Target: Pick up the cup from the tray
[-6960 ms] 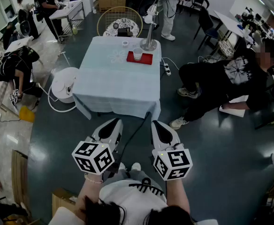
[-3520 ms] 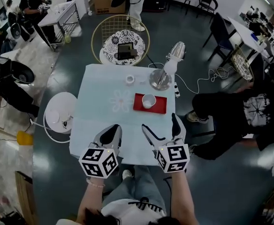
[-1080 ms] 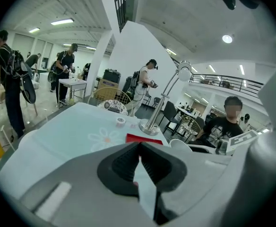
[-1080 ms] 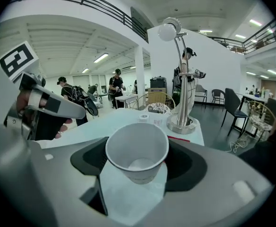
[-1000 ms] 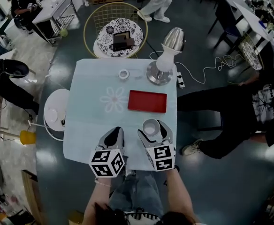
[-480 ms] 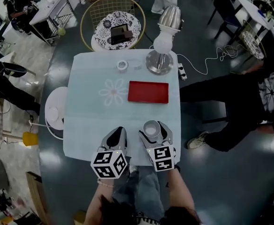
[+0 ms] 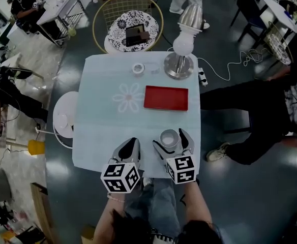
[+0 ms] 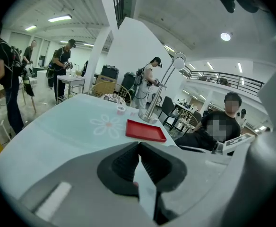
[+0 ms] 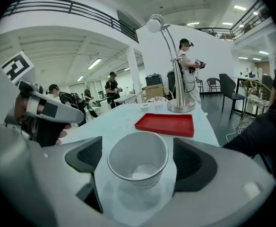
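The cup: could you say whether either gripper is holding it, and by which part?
Nothing is held. The jaws of the right gripper have just been opening; the cup stands between them, untouched. The left gripper is shut, empty.

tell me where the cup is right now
In the head view the cup stands on the table near its front right edge, between the right gripper's fingers, which have just been opening and stand clear of it; the red tray lies beyond it.
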